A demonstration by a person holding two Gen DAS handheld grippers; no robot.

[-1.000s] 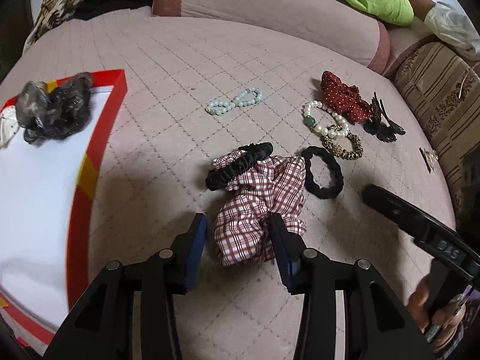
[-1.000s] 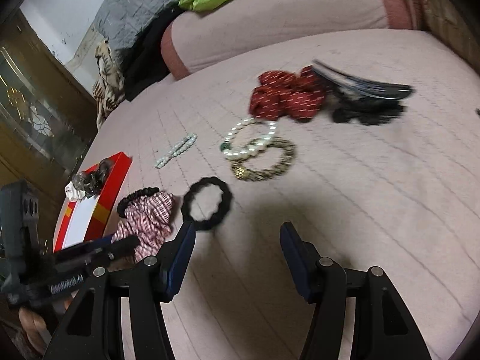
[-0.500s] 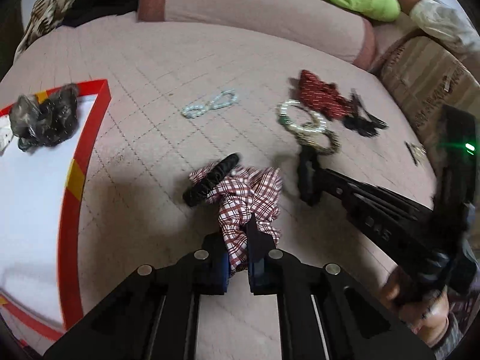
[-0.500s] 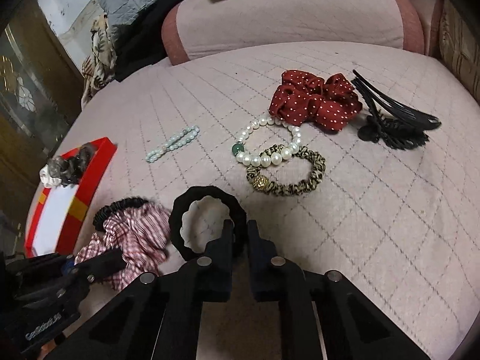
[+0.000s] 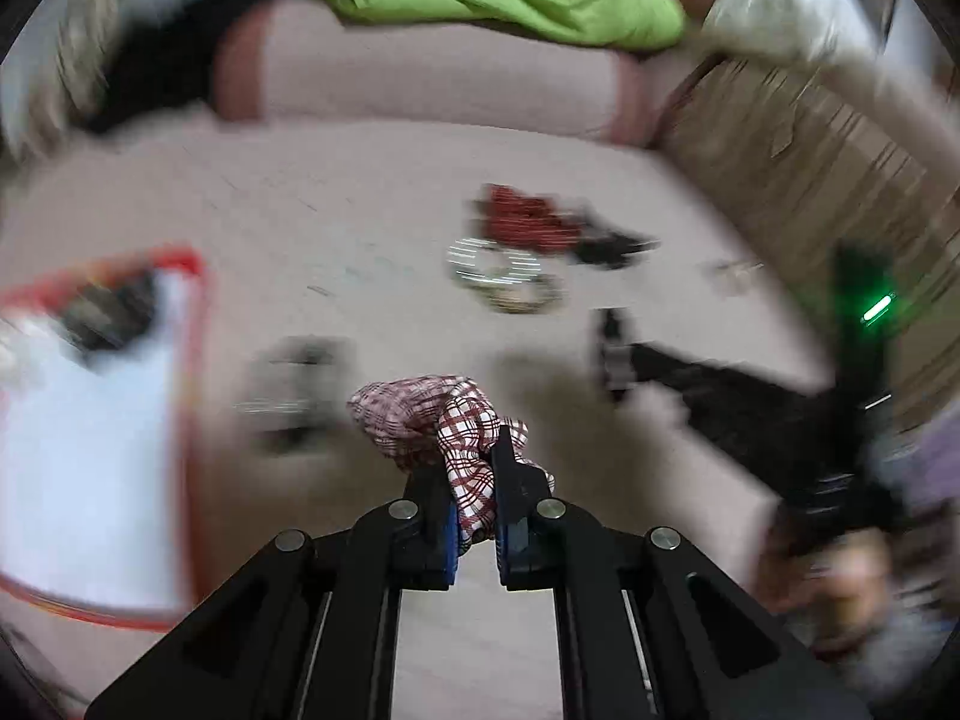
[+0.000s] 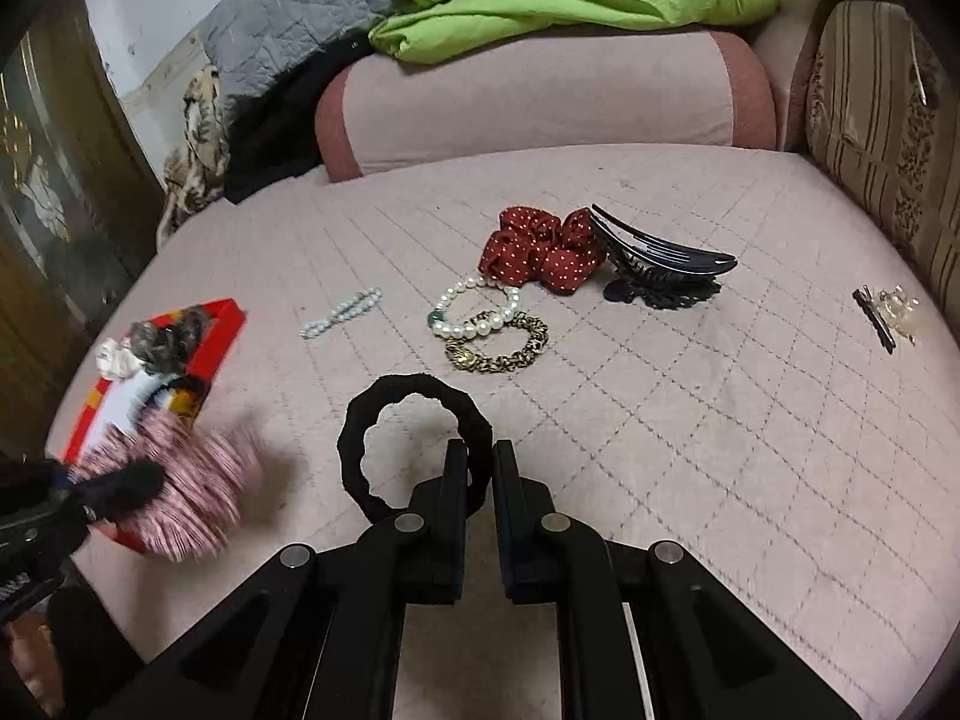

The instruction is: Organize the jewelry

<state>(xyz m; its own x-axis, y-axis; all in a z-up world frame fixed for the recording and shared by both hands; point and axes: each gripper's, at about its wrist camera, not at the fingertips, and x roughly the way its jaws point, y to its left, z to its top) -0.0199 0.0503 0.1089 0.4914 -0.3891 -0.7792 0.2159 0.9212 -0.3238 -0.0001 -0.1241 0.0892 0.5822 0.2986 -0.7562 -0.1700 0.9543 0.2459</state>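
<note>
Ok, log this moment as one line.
left gripper: shut on plaid scrunchie | right gripper: shut on black hair tie | both lifted

You have a pink quilted bed (image 6: 690, 420) under everything, with a bolster (image 6: 540, 108) across its far edge. Lying on it near the middle are a red dotted scrunchie (image 6: 540, 249), a black hair claw (image 6: 666, 267) touching its right side, a pearl bracelet (image 6: 474, 312) overlapping a leopard-print band (image 6: 501, 348), and a pale bead strand (image 6: 342, 312) off to their left. At your left edge sits a red-rimmed tray (image 6: 225, 330); far right lies a small clip (image 6: 885, 312).
</note>
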